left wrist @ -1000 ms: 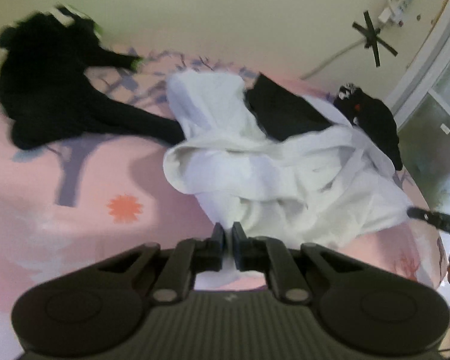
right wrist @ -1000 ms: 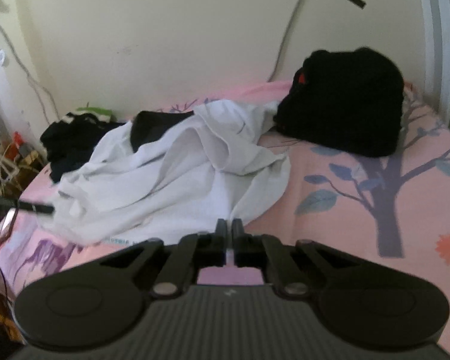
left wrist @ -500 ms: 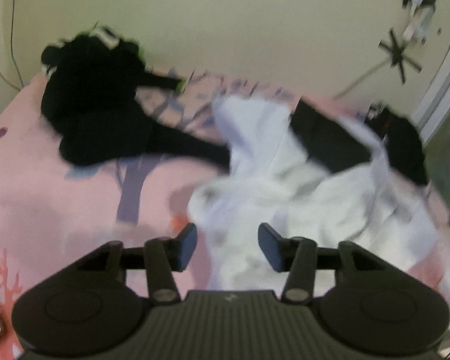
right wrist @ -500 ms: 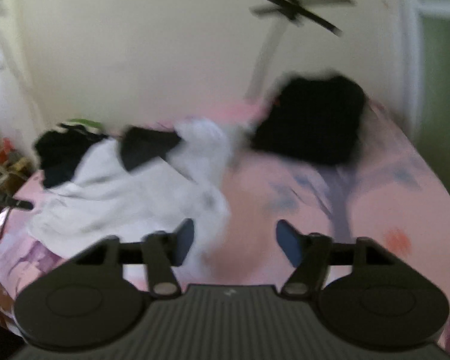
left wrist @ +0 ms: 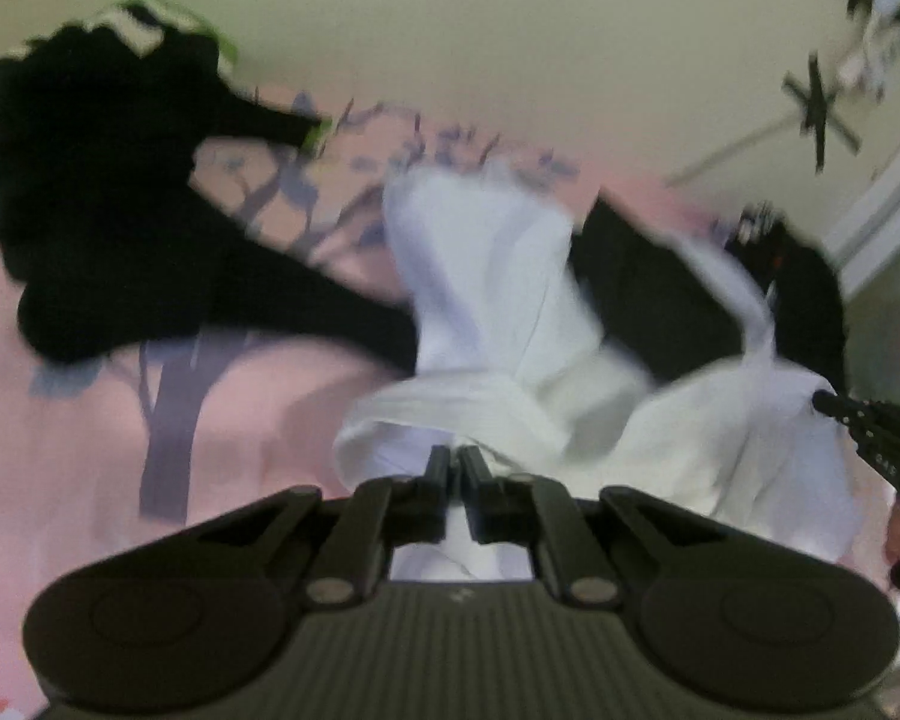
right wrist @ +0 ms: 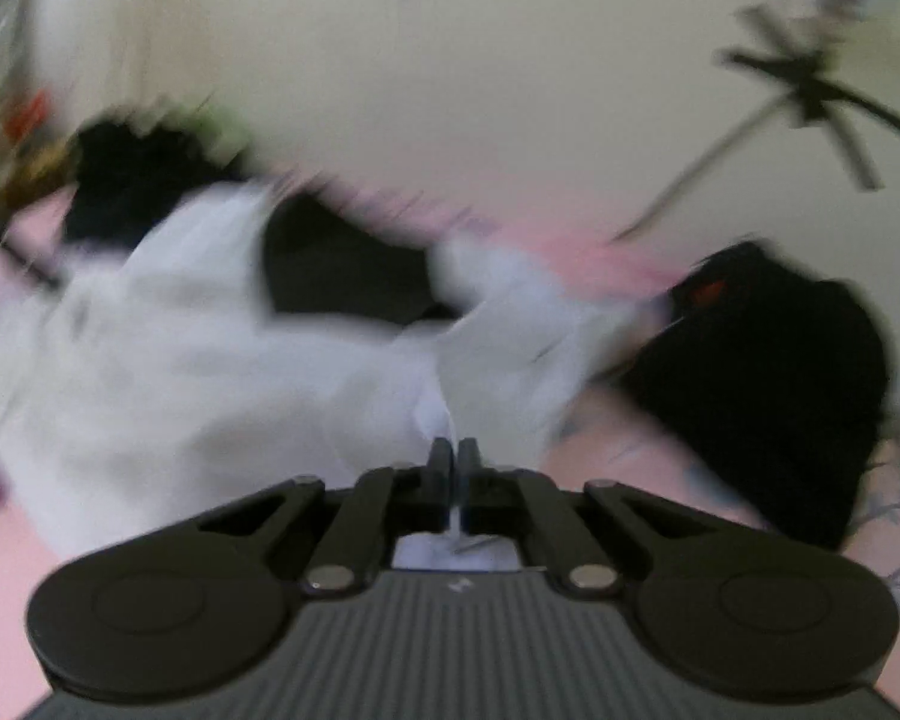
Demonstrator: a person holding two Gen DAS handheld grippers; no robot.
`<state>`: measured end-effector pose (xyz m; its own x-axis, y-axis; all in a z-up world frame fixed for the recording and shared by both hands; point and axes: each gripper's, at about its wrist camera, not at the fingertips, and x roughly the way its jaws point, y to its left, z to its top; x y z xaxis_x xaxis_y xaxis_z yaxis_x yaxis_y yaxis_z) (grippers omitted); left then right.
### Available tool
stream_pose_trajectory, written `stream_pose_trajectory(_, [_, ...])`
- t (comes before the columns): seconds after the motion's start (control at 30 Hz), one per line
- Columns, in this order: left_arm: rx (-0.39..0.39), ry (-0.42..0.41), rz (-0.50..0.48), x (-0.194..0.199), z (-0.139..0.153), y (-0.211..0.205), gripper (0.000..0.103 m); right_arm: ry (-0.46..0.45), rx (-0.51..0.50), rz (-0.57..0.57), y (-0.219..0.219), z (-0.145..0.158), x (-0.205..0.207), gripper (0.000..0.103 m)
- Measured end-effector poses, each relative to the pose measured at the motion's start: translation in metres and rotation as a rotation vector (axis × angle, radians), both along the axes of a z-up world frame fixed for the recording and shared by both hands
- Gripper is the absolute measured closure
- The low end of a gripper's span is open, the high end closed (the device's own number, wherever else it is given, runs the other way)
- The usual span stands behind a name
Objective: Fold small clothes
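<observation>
On the pink sheet the white garment lies crumpled between two black piles, a small black piece tucked in its folds. My left gripper has just been closing and its jaws now meet on a white edge at the near side; cloth shows between and under the pads. My right gripper has just been closing too, and a thin pleat of white cloth runs up from its pinched jaws. I hold two separate edges so that, I judge, I can draw the garment out flat before any fold. Both views are smeared, so which hem or sleeve each gripper has I cannot tell. The black pile sits close by and might drag along.
</observation>
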<state>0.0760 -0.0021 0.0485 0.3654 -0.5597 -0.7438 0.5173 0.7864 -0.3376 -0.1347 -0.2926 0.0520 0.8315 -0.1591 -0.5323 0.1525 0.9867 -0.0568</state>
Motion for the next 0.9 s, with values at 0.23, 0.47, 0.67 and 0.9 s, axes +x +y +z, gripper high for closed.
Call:
stream_pose_trajectory(0.23, [-0.044, 0.005, 0.162, 0.043, 0.010, -0.016, 0.085, 0.078, -0.038, -0.211, -0.048, -0.011, 0.036, 0.095])
stream_pose_trajectory(0.47, [-0.018, -0.056, 0.111, 0.004, -0.003, 0.016, 0.038, -0.053, 0.059, 0.044, -0.007, 0.012, 0.004, 0.051])
stream_pose_trajectory(0.67, [-0.041, -0.096, 0.039, -0.036, -0.031, 0.015, 0.035, -0.028, 0.014, 0.454, 0.109, 0.009, 0.050, 0.054])
stream_pose_trajectory(0.9, [-0.052, -0.098, -0.014, -0.059, -0.034, 0.021, 0.093, 0.099, -0.200, 0.605, 0.192, -0.020, 0.118, 0.103])
